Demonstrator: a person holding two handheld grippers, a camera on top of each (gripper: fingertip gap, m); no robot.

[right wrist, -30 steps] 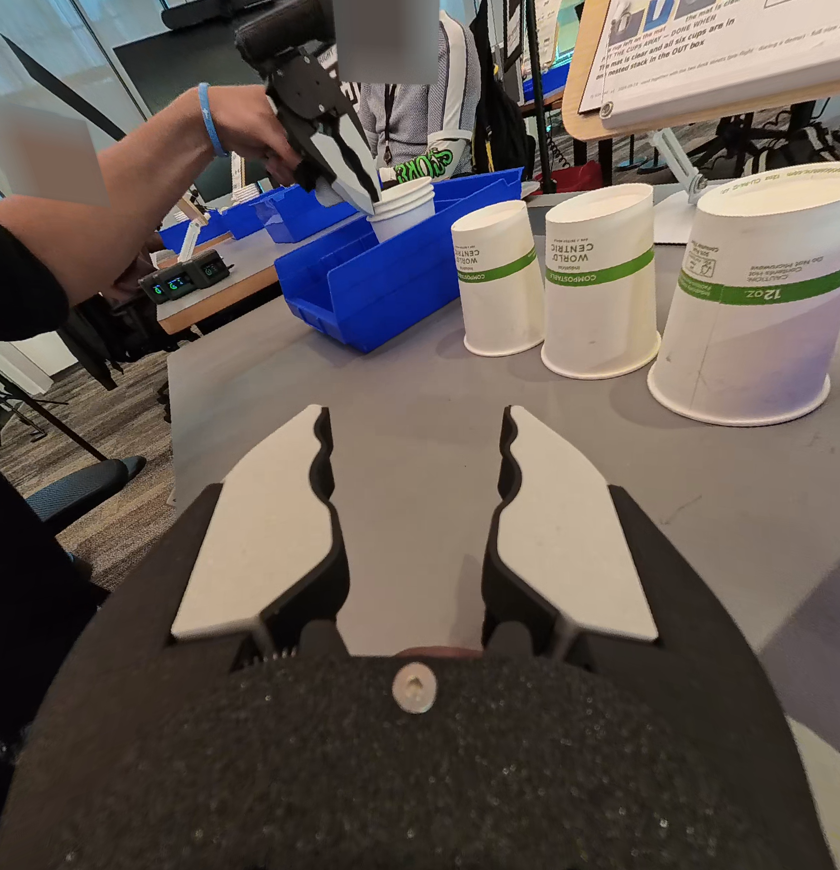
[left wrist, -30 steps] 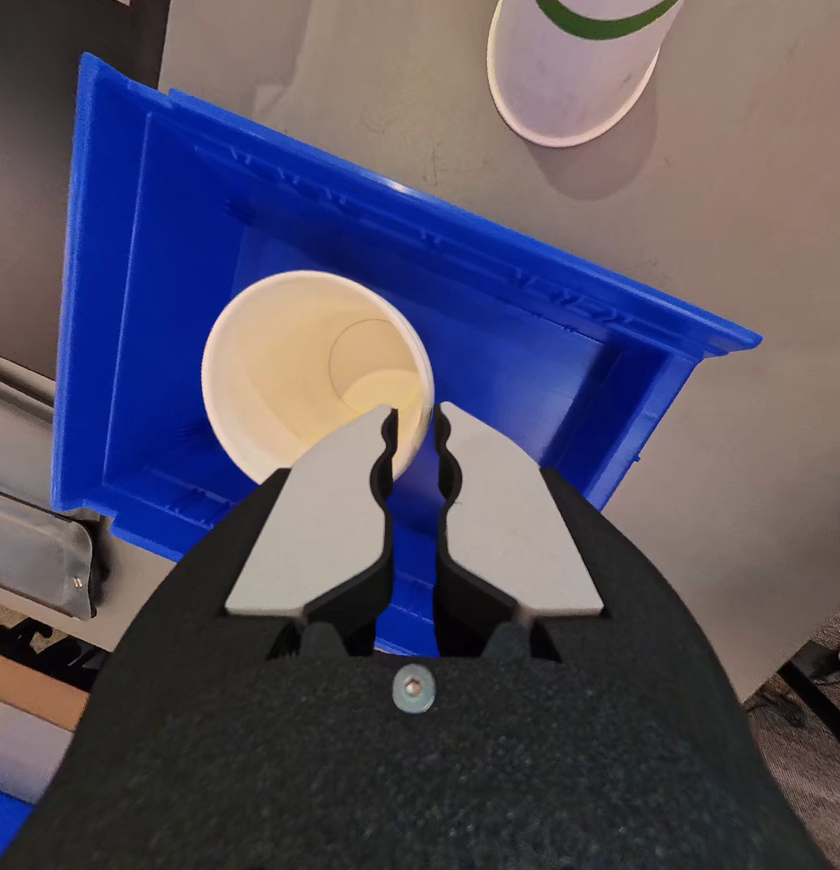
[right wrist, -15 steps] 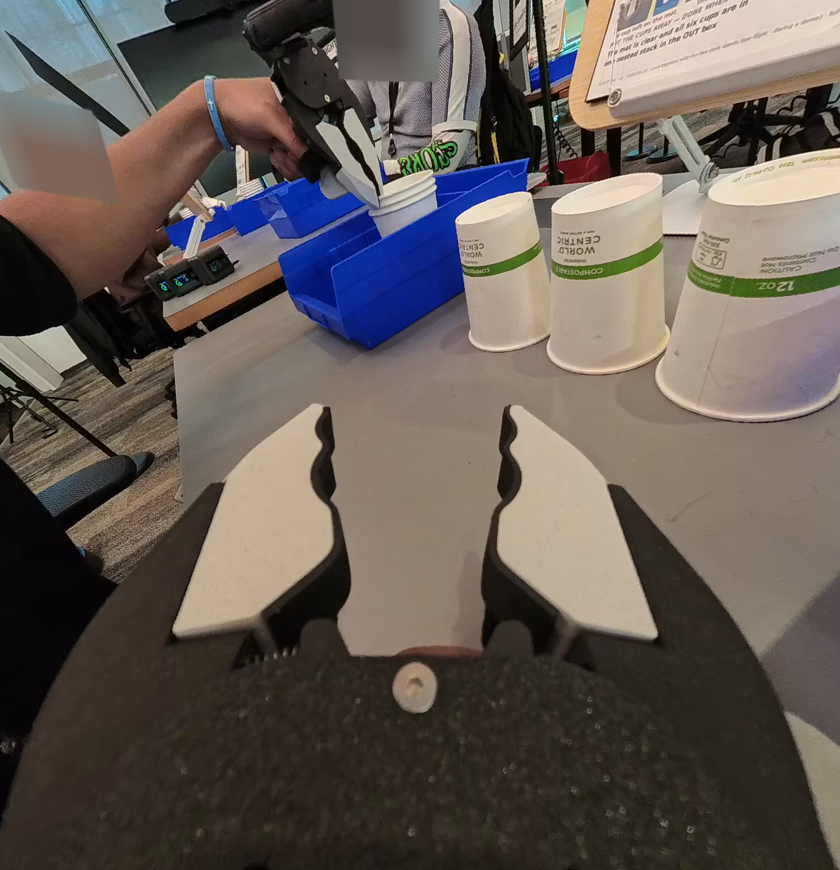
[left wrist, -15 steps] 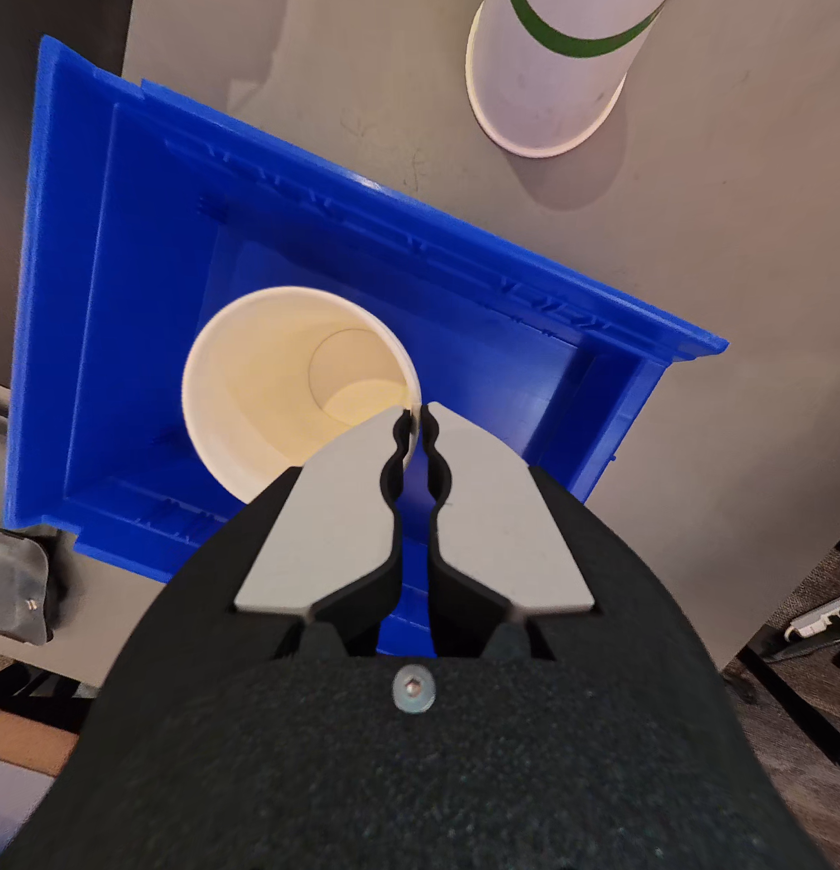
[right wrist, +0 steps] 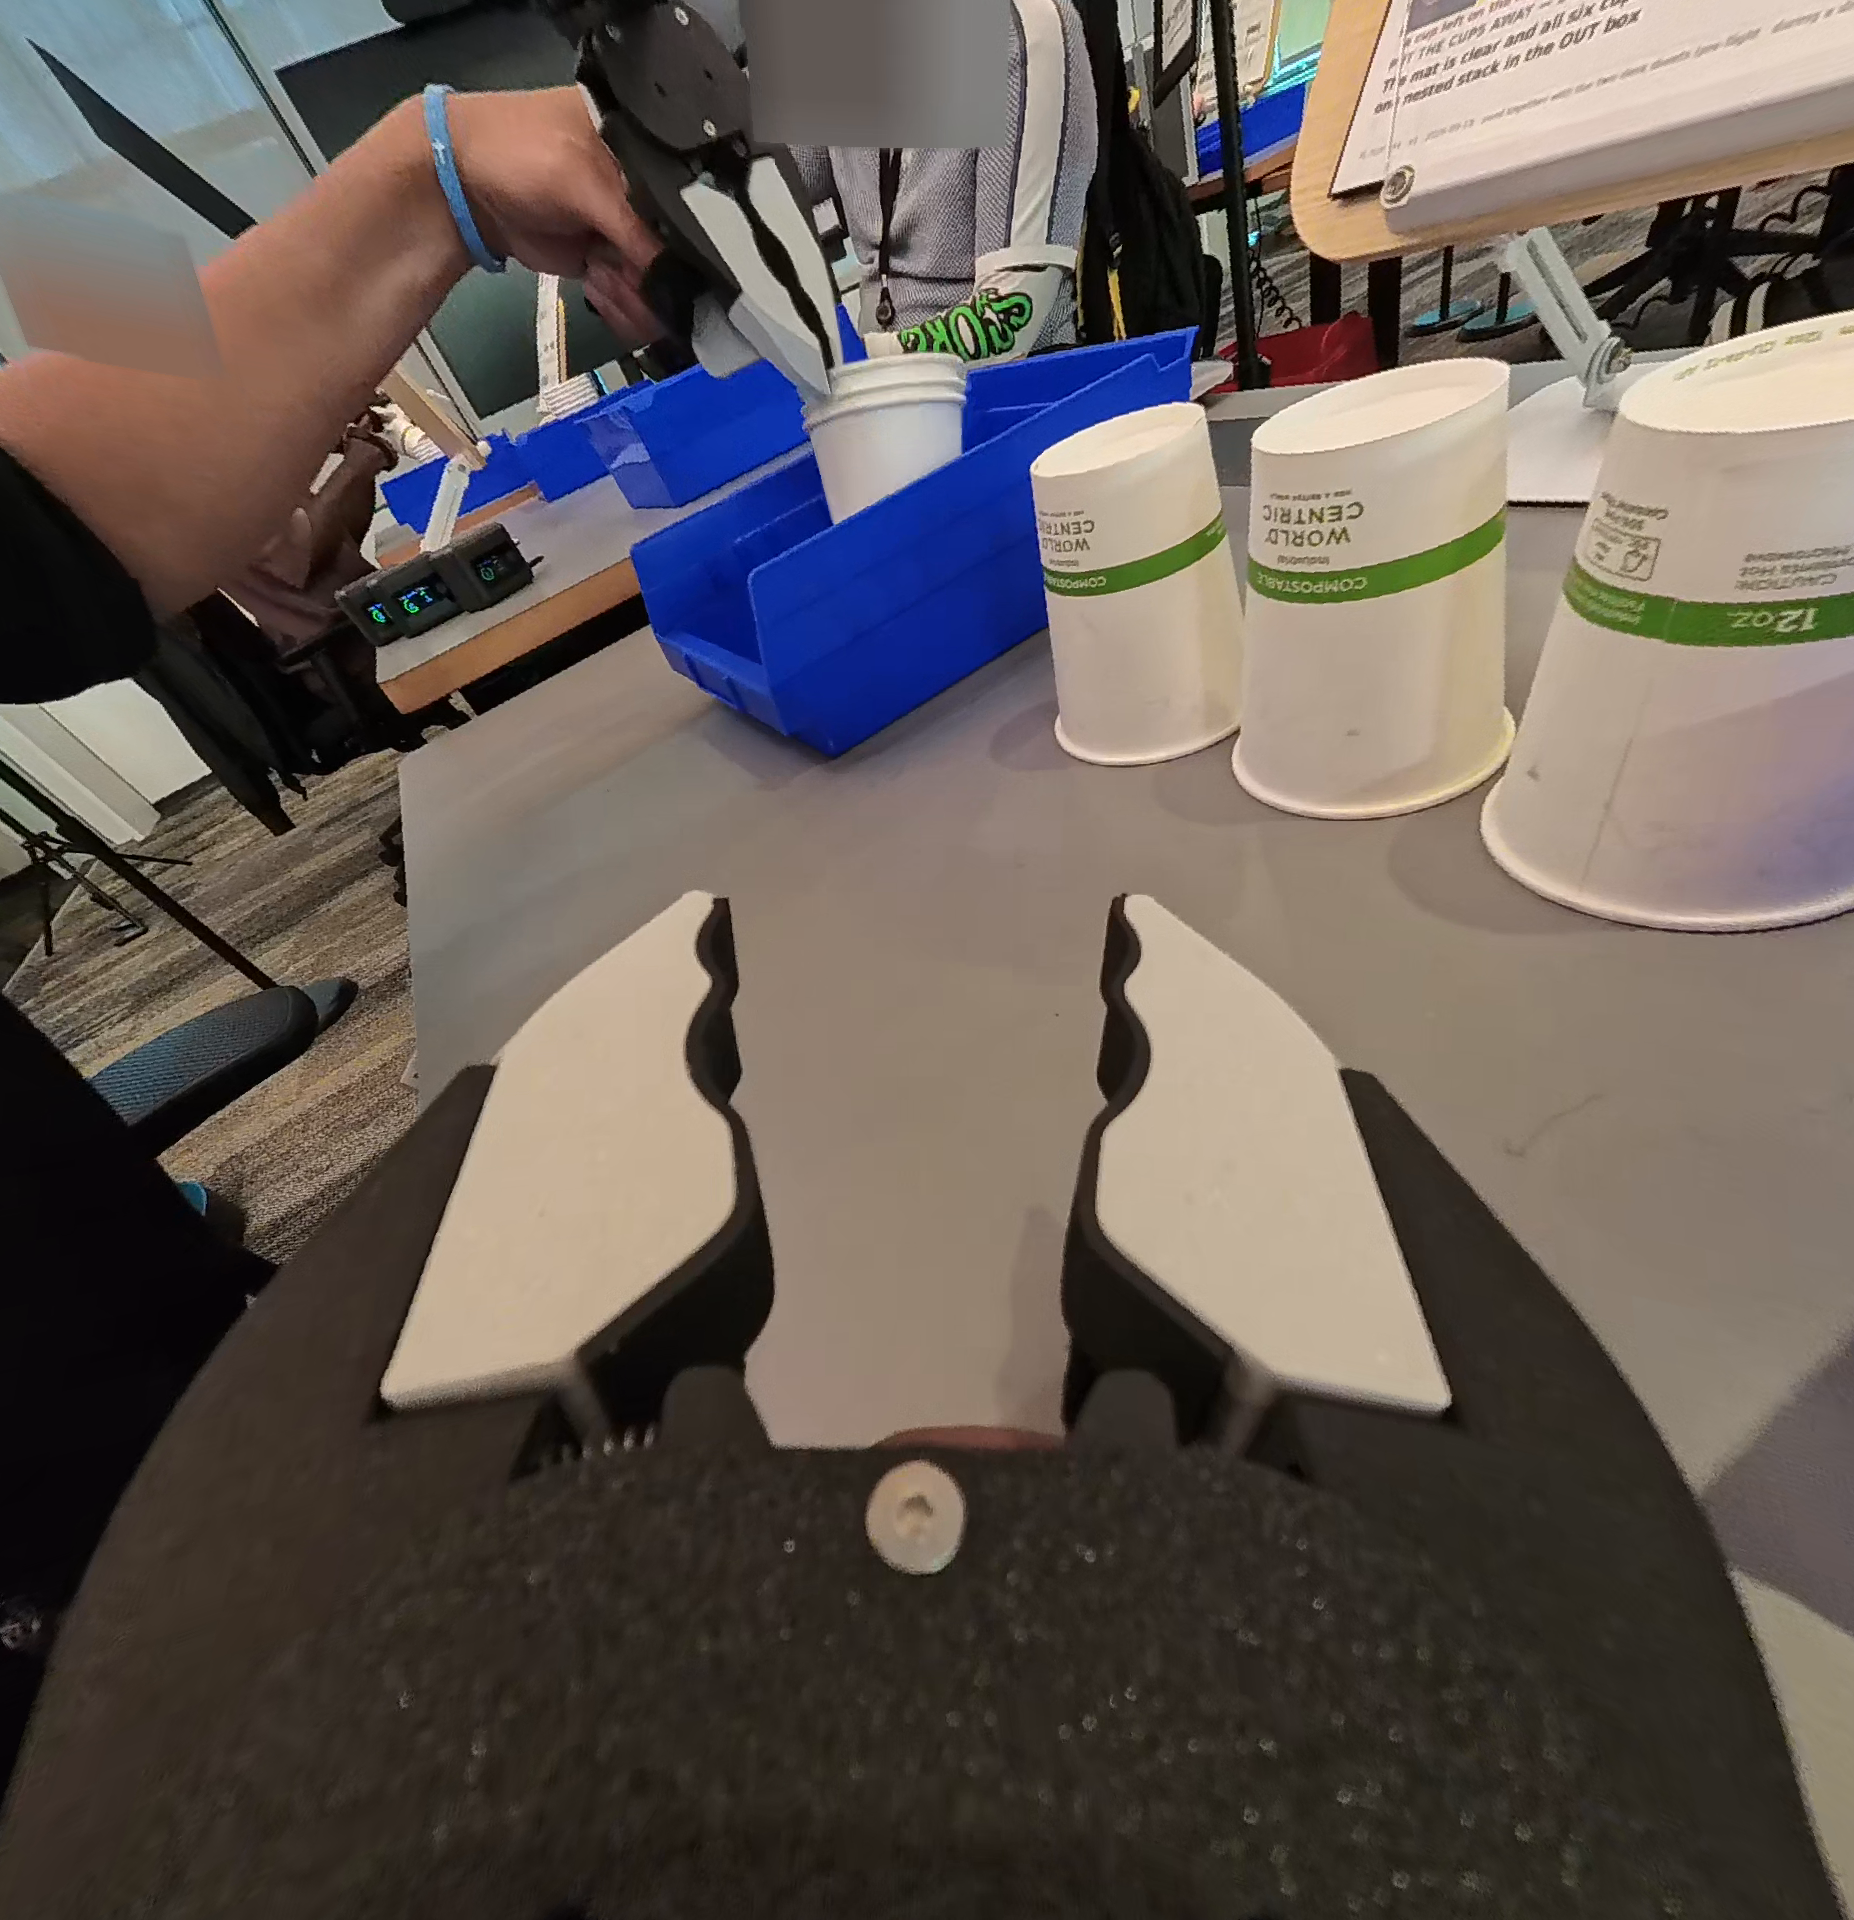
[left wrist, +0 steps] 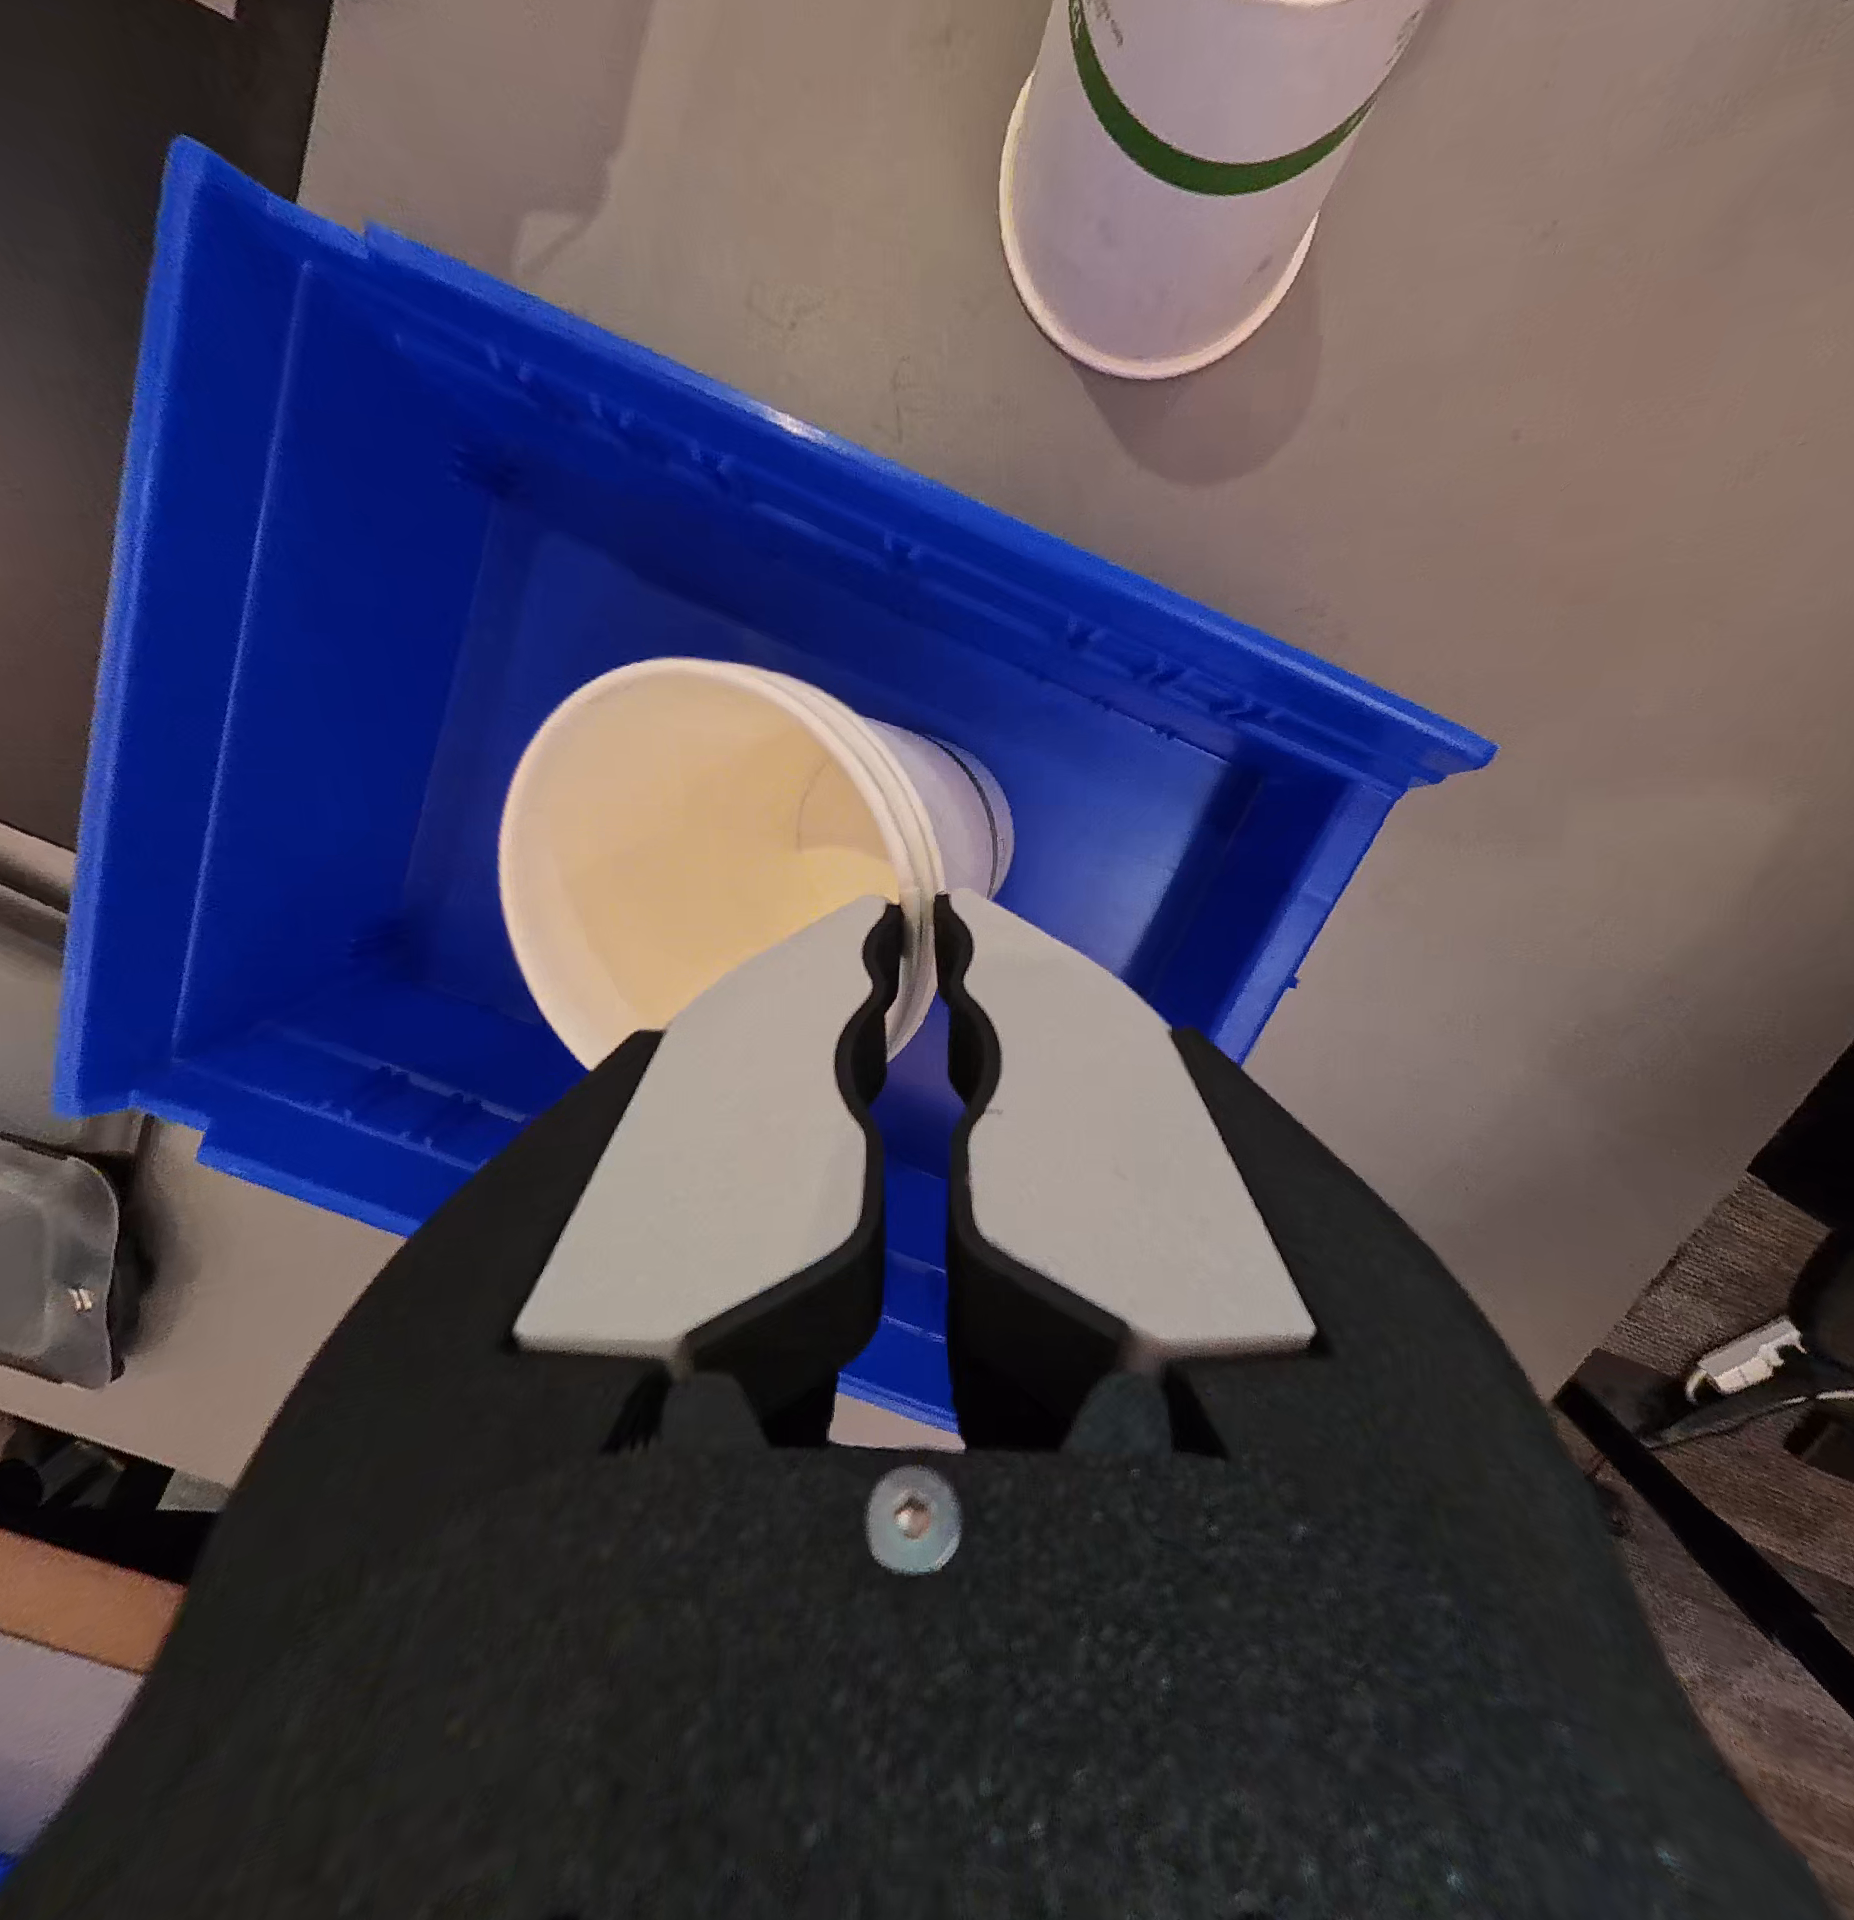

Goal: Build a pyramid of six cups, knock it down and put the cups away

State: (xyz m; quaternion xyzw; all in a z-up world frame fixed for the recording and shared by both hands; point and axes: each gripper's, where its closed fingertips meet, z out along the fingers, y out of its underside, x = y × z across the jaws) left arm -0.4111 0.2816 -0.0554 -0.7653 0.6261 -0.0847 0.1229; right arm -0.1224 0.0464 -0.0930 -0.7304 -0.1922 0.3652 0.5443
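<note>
A nested stack of white paper cups (left wrist: 694,852) stands mouth-up and tilted in the blue bin (left wrist: 310,623). My left gripper (left wrist: 915,914) is shut on the stack's near rim, one finger inside and one outside. The right wrist view shows this too: the left gripper (right wrist: 814,364) pinches the stack (right wrist: 887,436) over the bin (right wrist: 881,613). Three white cups with green bands stand upside down in a row on the grey mat (right wrist: 1141,582) (right wrist: 1370,592) (right wrist: 1723,665). One of them shows in the left wrist view (left wrist: 1162,208). My right gripper (right wrist: 912,914) is open and empty, low over the mat.
More blue bins (right wrist: 642,457) and small black devices with green displays (right wrist: 435,592) sit on a wooden table beyond. A seated person is behind the bin. A board on a stand (right wrist: 1629,94) leans at the back right. The mat's left edge drops to carpet and a chair (right wrist: 206,1049).
My left gripper's fingers have closed on the stack's rim, and the stack now tilts, showing its nested rims and side. My right gripper has stayed open in much the same place.
</note>
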